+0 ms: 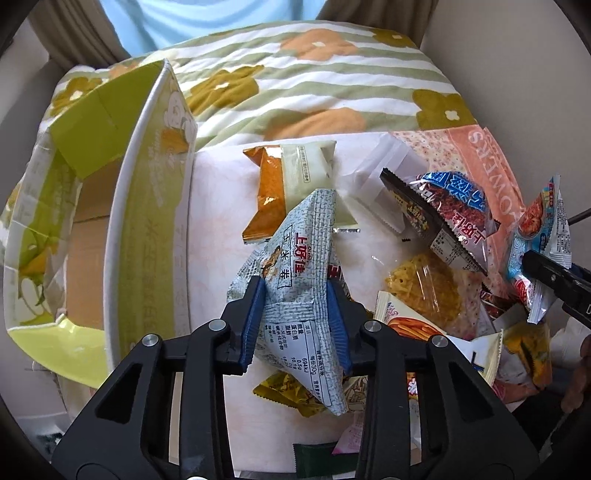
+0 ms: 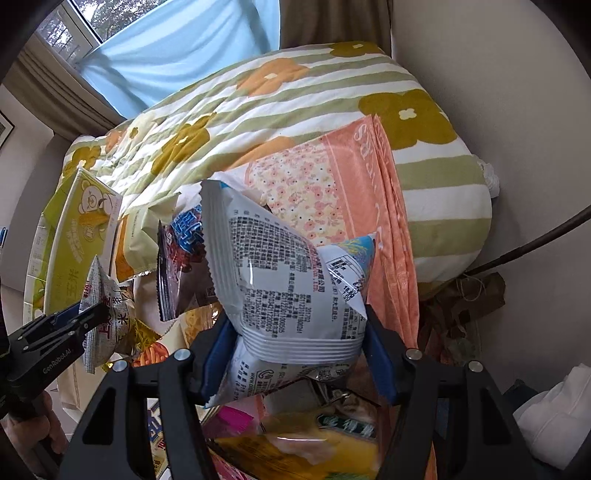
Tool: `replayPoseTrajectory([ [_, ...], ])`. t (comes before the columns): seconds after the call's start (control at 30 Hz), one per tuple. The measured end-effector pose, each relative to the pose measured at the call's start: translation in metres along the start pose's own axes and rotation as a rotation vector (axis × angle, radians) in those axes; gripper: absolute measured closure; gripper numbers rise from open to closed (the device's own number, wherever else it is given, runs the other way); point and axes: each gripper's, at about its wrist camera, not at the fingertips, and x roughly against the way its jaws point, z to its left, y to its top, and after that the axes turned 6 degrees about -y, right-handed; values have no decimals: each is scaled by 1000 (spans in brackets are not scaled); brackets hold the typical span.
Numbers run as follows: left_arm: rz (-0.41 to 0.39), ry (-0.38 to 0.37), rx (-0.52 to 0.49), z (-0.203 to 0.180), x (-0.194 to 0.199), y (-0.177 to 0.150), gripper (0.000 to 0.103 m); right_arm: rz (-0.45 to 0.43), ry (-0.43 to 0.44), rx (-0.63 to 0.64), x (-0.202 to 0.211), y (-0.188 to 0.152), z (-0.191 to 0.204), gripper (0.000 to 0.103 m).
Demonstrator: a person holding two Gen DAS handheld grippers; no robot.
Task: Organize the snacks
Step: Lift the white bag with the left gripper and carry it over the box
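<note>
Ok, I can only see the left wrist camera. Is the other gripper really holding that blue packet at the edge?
Observer: Yes. The right gripper is shut on the packet. The packet's back faces that gripper's camera, and it is white with black print.
Operator: Is there anything past the blue curtain?
Observer: A window shows to the left of the curtain, with trees outside.
</note>
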Motion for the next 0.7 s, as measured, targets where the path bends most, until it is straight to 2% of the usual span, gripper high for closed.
replayPoseTrajectory([
  [0.43,-187,-95,68,9,82,6,73,-134,17,45,54,8,6,42],
  [0.7,-329,-131,74,37,144,13,73,-229,32,118,97,16,37,42],
])
